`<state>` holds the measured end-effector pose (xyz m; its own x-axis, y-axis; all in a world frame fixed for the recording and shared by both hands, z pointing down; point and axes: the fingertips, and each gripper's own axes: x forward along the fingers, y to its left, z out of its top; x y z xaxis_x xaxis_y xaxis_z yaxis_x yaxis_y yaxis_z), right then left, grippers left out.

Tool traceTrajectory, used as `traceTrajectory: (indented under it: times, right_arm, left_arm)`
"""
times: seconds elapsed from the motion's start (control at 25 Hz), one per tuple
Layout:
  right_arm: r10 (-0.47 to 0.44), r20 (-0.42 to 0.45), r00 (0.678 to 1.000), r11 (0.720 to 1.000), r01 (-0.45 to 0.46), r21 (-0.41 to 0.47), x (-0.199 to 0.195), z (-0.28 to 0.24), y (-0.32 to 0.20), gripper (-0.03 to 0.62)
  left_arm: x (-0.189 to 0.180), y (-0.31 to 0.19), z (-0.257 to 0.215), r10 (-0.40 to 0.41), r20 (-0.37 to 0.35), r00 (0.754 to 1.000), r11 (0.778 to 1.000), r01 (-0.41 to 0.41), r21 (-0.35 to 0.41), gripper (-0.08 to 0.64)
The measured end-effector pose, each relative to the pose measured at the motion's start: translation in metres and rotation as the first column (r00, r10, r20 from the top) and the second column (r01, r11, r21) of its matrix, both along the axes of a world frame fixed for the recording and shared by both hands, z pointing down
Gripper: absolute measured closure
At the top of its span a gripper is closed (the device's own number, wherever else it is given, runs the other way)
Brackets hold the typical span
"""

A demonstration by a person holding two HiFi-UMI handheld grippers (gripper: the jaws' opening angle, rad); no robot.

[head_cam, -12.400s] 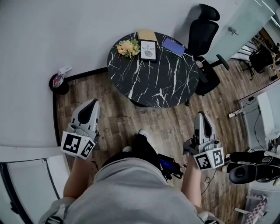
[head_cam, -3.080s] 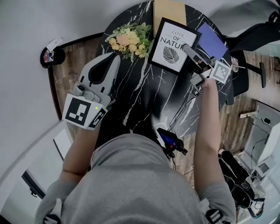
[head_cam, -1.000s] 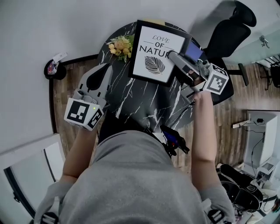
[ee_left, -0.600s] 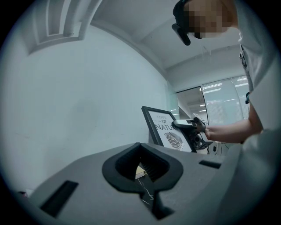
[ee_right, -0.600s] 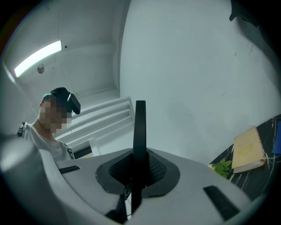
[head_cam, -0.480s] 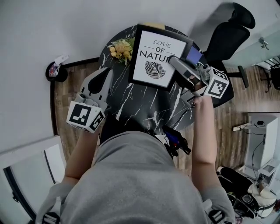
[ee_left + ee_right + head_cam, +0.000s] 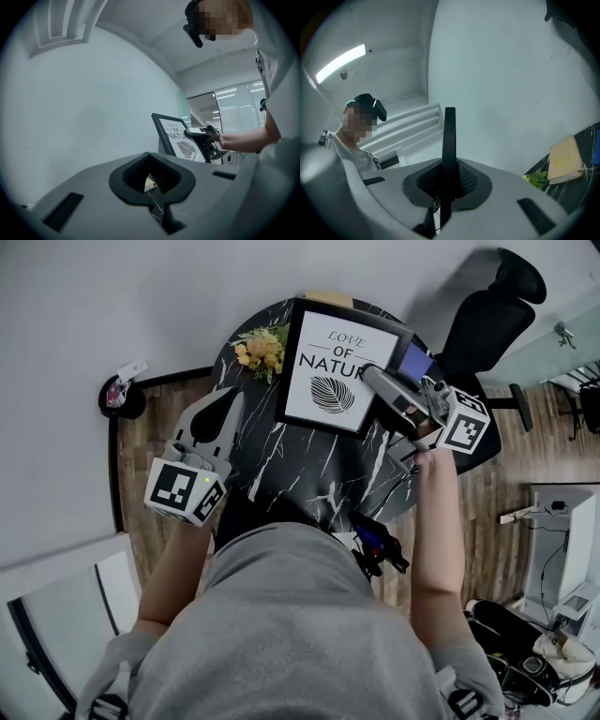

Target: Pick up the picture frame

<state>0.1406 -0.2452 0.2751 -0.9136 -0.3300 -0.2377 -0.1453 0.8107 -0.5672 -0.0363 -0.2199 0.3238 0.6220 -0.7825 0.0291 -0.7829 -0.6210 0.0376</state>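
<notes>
**Frame in the right gripper, lift nearly done**

The picture frame [image 7: 342, 367] shows its white print with the leaf to my head view. It sits over the far half of the black marble table [image 7: 319, 465], and I judge it is already raised off the top. In the right gripper view its dark edge [image 7: 449, 140] stands upright between the jaws, which pinch it. My right gripper [image 7: 372, 378] grips the frame's right side. The yellow flowers [image 7: 260, 346] lie just left of the frame, and a tan book [image 7: 565, 159] rests at the table's far edge. My left gripper [image 7: 223, 401] hangs over the table's left rim, well apart from the frame, its jaws pressed together on nothing. I take the pick-up as all but complete. Next I want a firm pinch and a steady, level carry, since a one-edge hold could let the frame swing.
</notes>
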Motion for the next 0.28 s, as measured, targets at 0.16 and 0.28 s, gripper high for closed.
traceTrajectory:
  times: [0.16,0.28]
  right_arm:
    - [-0.009,0.0,1.0,1.0,0.009,-0.001,-0.0003,-0.0013,-0.0001,0.547]
    - [-0.013,0.0,1.0,1.0,0.013,-0.002,-0.0005,-0.0028,0.0004,0.548]
  left_arm:
    - [0.0011,-0.0017,-0.0005,0.0,0.003,1.0,1.0,0.0,-0.003,0.552]
    - [0.0021,-0.0018,-0.0017,0.0,0.005,1.0,1.0,0.0,-0.004,0.552]
